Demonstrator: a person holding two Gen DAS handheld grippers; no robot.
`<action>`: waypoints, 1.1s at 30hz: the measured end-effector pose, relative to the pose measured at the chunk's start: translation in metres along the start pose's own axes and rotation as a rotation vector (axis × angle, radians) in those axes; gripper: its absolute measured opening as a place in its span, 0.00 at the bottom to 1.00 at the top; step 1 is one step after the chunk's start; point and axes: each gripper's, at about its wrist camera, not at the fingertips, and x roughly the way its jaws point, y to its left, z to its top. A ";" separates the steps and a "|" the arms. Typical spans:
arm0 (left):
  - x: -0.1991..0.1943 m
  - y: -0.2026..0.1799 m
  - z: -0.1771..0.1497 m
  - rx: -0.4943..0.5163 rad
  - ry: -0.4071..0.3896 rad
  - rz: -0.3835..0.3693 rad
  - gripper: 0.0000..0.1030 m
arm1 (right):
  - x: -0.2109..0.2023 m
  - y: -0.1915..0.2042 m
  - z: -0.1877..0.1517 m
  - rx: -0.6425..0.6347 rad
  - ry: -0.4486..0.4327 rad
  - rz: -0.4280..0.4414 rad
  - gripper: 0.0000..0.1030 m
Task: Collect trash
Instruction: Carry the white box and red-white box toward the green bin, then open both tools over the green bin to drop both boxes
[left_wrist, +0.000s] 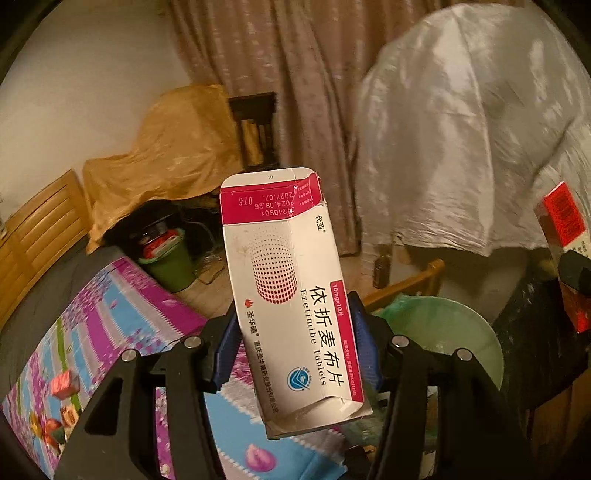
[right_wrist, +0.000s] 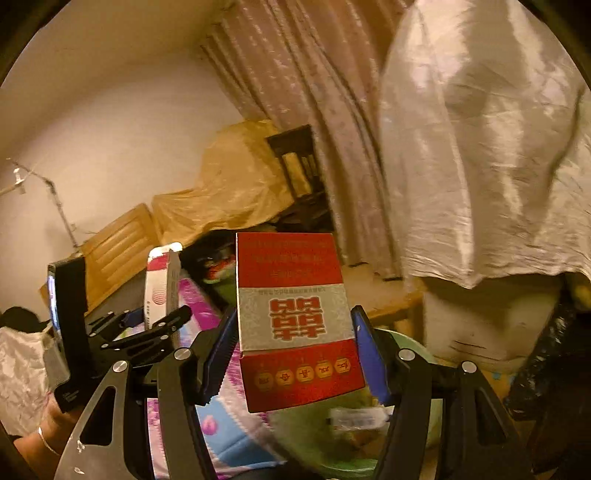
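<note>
The right gripper (right_wrist: 295, 350) holds a red and silver box (right_wrist: 295, 317) between its blue pads (right_wrist: 221, 347). The box stands up, a little tilted. To the left, the left gripper (right_wrist: 162, 321) holds a white and pink box (right_wrist: 159, 284). A green bin (right_wrist: 325, 439) sits below, beside a purple and blue cloth (right_wrist: 221, 435).

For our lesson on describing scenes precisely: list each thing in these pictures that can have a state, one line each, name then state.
Left claw: shut on the tablet box.
Tablet box: held upright, top flap open, bottom torn.
Right claw: shut on the red box.
Red box: held, closed, print upside down.
Green bin: open, bag-lined, below both boxes.
Small green bin: full.
</note>
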 end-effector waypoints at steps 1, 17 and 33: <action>0.004 -0.006 0.001 0.014 0.006 -0.010 0.51 | 0.001 -0.006 -0.002 0.007 0.006 -0.018 0.60; 0.045 -0.064 -0.018 0.128 0.127 -0.122 0.51 | 0.031 -0.038 -0.028 -0.057 0.132 -0.243 0.60; 0.051 -0.069 -0.021 0.141 0.139 -0.130 0.51 | 0.039 -0.036 -0.035 -0.068 0.157 -0.247 0.60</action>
